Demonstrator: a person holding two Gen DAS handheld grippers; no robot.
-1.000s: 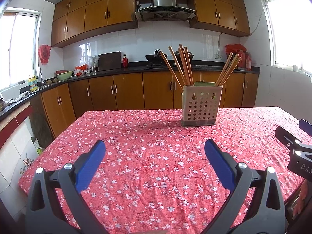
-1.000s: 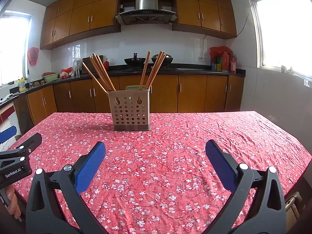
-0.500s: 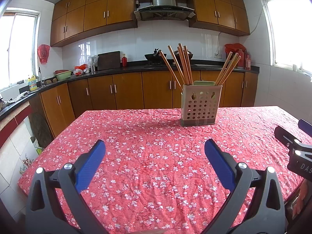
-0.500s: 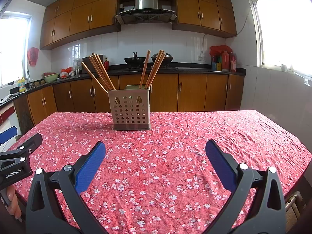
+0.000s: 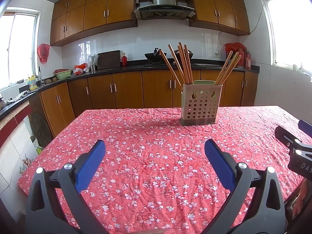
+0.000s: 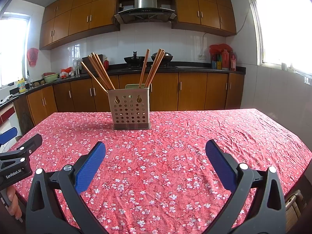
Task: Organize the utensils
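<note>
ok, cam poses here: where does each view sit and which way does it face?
Left wrist: on the left gripper, low over the table, facing the utensil holder right of centre; right gripper at right edge.
Right wrist: on the right gripper, same heading, holder left of centre; left gripper and a hand at left edge.
Shared: holder, chopsticks, kitchen counter.

1. Your left gripper [image 5: 155,147] tilts up slightly: the utensil holder [image 5: 200,105] sits a touch lower in its view.
2. Your right gripper [image 6: 155,148] edges back a hair, jaws spread as wide as before; the holder looks marginally lower.
</note>
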